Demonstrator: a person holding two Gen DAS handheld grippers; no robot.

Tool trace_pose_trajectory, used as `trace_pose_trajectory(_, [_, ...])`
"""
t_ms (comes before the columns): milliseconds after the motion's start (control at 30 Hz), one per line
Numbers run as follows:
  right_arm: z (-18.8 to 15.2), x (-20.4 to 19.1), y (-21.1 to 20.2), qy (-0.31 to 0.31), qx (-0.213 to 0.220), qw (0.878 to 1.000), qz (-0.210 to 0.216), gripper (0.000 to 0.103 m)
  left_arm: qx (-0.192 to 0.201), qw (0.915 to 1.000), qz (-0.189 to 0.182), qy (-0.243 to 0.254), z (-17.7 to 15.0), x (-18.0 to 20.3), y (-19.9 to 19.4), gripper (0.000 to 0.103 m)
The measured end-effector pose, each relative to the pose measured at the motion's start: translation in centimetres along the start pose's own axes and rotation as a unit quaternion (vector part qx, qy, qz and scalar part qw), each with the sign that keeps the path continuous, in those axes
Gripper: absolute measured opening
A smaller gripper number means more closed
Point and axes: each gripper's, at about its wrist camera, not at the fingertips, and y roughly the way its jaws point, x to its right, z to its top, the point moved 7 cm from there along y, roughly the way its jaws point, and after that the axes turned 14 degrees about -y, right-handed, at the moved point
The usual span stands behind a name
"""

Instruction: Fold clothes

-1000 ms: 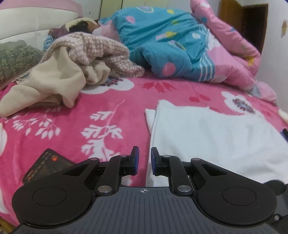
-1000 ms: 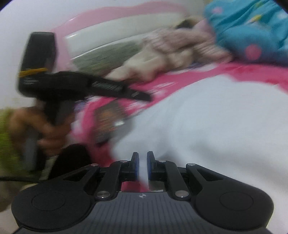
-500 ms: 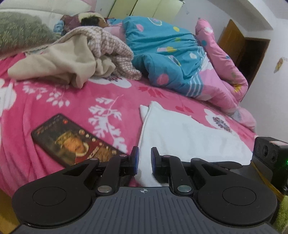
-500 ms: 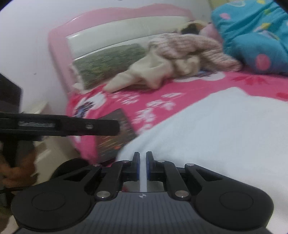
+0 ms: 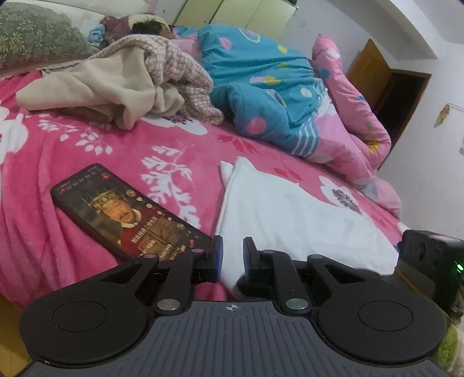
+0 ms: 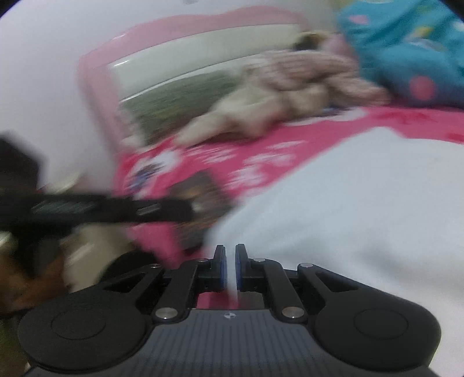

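Observation:
A white folded garment (image 5: pixel 293 217) lies flat on the pink flowered bedspread (image 5: pixel 95 145). My left gripper (image 5: pixel 233 255) hovers at its near left corner. Its blue pads stand a slim gap apart with nothing between them. In the blurred right wrist view the same garment (image 6: pixel 362 203) fills the right side. My right gripper (image 6: pixel 230 266) sits over its near edge, jaws almost touching and empty. The left gripper's black body (image 6: pixel 116 208) crosses that view at the left. The right gripper's body (image 5: pixel 429 255) shows at the left wrist view's right edge.
A phone (image 5: pixel 127 214) with a lit screen lies on the bedspread left of the garment. Behind it is a crumpled beige and checked clothes pile (image 5: pixel 116 84). A person (image 5: pixel 150 27) lies under a blue and pink quilt (image 5: pixel 261 81). A green pillow (image 5: pixel 34 34) is far left.
My left gripper has pulled back from the garment, bringing the phone fully into view. The right gripper is swinging, so its view is blurred. The garment has stayed flat.

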Motion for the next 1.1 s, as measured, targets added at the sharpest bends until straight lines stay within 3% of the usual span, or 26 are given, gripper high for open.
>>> trace_pose_trajectory(133, [-0.8, -1.6, -1.4, 0.004, -0.001, 0.999, 0.033, 0.008, -0.02, 0.9998, -0.005, -0.001, -1.0, 0.3, 0.3, 0.014])
trace_pose_trajectory(400, [-5.8, 3.2, -8.1, 0.185, 0.004, 0.982, 0.028, 0.008, -0.074, 0.9926, -0.017, -0.095, -3.3, -0.9, 2.1, 0.02])
trace_pose_trajectory(500, [-7.3, 4.2, -9.6, 0.224, 0.011, 0.974, 0.019, 0.008, -0.068, 0.9901, -0.018, -0.121, -3.6, -1.0, 2.5, 0.025])
trace_pose_trajectory(733, [-8.3, 5.5, -10.5, 0.258, 0.031, 0.965, 0.013, 0.009, -0.043, 0.9889, 0.004, -0.142, -3.9, -0.6, 2.5, 0.025])
trace_pose_trajectory(833, [-8.2, 5.5, -10.5, 0.255, 0.034, 0.966, 0.014, 0.009, -0.029, 0.9876, 0.018, -0.153, -3.9, -0.6, 2.6, 0.018])
trace_pose_trajectory(867, [-8.1, 5.6, -10.5, 0.255, 0.034, 0.966, 0.013, 0.009, -0.022, 0.9878, 0.029, -0.151, -3.9, -0.6, 2.6, 0.007])
trace_pose_trajectory(900, [-8.2, 5.6, -10.5, 0.254, 0.034, 0.966, 0.012, 0.009, -0.019, 0.9887, 0.035, -0.145, -3.8, -0.4, 2.3, 0.002])
trace_pose_trajectory(1100, [-8.2, 5.8, -11.1, 0.246, 0.035, 0.969, -0.008, 0.009, -0.006, 0.9933, 0.067, -0.094, -3.5, 0.7, 0.6, 0.0])
